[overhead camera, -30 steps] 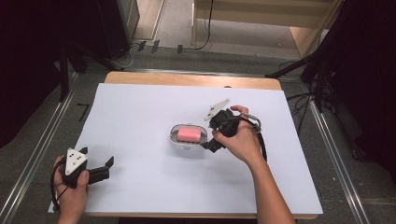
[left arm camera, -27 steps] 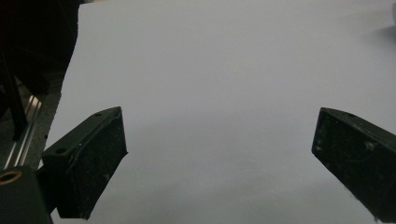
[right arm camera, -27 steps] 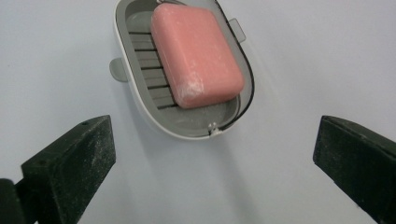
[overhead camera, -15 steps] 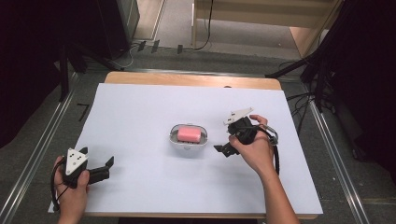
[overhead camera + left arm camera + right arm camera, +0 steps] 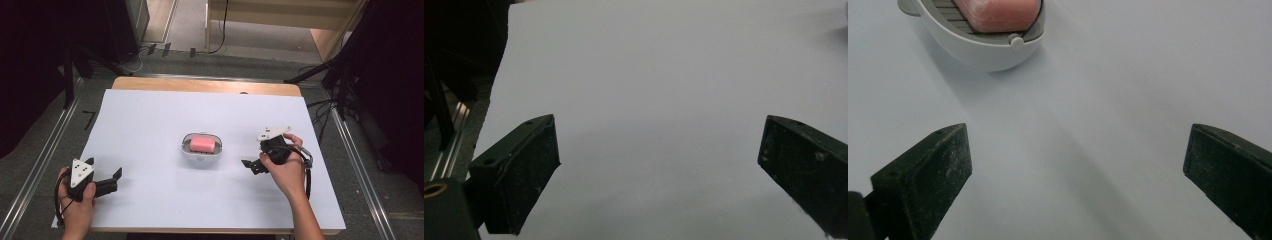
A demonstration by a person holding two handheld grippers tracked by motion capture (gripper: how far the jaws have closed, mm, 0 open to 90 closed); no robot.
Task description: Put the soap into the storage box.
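A pink bar of soap (image 5: pixel 202 144) lies in a white soap dish (image 5: pixel 186 148) at the middle of the white table sheet. In the right gripper view the soap (image 5: pixel 998 11) and the dish (image 5: pixel 980 47) sit at the top left. My right gripper (image 5: pixel 252 165) is open, a short way to the right of the dish, with bare sheet between its jaws (image 5: pixel 1078 175). Near the front left corner my left gripper (image 5: pixel 116 179) rests open over bare sheet (image 5: pixel 659 165).
The white sheet (image 5: pixel 150 115) covers a wooden table whose far edge (image 5: pixel 205 86) shows. Metal rails (image 5: pixel 45 150) run along both sides. Dark stands and cables crowd the floor at the back and right.
My right gripper has pulled back from the soap dish to the right and toward the front. The dish with the soap stays put. The left gripper has not moved.
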